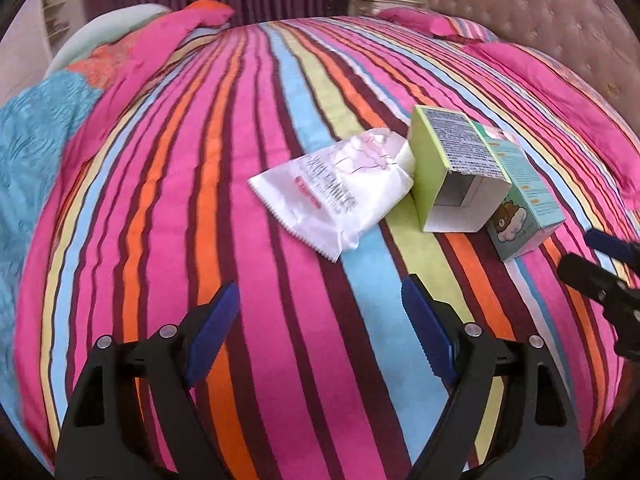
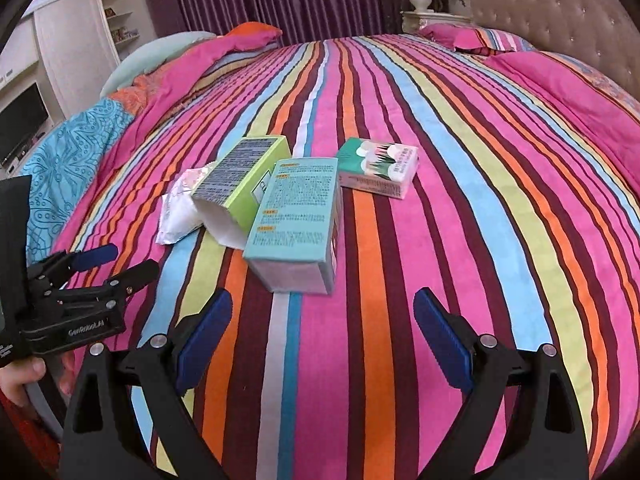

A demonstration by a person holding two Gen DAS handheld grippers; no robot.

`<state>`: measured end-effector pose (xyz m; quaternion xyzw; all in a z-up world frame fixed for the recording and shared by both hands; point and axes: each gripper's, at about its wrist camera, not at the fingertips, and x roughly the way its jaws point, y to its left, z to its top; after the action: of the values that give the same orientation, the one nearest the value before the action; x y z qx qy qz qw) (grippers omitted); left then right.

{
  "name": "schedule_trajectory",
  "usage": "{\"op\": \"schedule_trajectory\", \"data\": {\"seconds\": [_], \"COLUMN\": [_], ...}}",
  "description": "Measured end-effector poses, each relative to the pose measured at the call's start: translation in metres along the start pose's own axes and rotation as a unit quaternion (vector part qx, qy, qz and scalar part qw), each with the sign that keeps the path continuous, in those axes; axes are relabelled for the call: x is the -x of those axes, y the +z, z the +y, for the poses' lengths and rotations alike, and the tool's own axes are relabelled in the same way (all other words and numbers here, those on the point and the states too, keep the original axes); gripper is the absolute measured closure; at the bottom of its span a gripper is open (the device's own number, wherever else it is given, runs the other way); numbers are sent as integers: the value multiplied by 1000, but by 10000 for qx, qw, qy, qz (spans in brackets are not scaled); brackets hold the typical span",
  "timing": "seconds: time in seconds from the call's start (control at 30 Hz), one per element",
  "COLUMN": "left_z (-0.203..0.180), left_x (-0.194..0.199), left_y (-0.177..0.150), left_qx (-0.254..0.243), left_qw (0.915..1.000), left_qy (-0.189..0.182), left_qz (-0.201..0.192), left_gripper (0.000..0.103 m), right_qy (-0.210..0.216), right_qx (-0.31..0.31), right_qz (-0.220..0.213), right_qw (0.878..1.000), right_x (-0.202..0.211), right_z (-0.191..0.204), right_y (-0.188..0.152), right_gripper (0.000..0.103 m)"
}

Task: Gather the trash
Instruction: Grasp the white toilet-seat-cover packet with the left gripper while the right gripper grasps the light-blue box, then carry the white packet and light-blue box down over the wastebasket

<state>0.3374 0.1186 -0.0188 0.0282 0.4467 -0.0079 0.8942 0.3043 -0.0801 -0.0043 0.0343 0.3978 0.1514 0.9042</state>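
Both tools are wide apart and hold nothing: the left tool [image 1: 320, 312] hangs above the bed [image 1: 280, 360] short of the white wrapper [image 1: 332, 196], and the right tool [image 2: 322, 320] faces the teal box [image 2: 294, 224]. The green box [image 2: 240, 176] leans on the teal one; a tissue pack [image 2: 378, 168] lies just behind. I think the soft cover may get pinched with the wrapper, and pulling one box may tip the other.

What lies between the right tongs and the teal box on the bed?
Nothing but striped bedspread. In the right wrist view the right tongs stand open and the teal box lies just ahead, with only bare cover between them.
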Motion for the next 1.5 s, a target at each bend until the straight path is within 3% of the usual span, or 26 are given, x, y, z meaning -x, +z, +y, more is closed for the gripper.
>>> {"op": "schedule_trajectory", "data": {"seconds": [0.2,0.43,0.57,0.77,0.9,1.03,1.5], "left_z": [-7,-22,-29,-27,-15,-12,-10], "left_x": [-16,-35,-49,-73,-79,-78,-25], "left_y": [23,52,63,71,79,75,25], "left_qx": [-788,-1718,-1943,-1730,-1007,-672,214], "left_qw": [9969,9851,9809,9848,9940,9968,9987], "left_qy": [-16,88,33,-42,-335,-359,-429], "left_qz": [-35,-23,38,172,259,229,154], "left_gripper": [22,22,22,22,22,31,34], "right_qy": [-146,-229,-197,-292,-436,-242,8], "right_qx": [158,183,218,361,230,184,-20], "right_qz": [157,195,175,107,115,65,82], "right_qw": [9996,9994,9994,9989,9987,9995,10000], "right_x": [-18,-32,-38,-49,-54,-50,-4], "right_z": [7,4,3,1,-7,-7,-9], "right_y": [8,16,22,30,31,31,8], "right_gripper": [15,15,15,16,18,54,56]}}
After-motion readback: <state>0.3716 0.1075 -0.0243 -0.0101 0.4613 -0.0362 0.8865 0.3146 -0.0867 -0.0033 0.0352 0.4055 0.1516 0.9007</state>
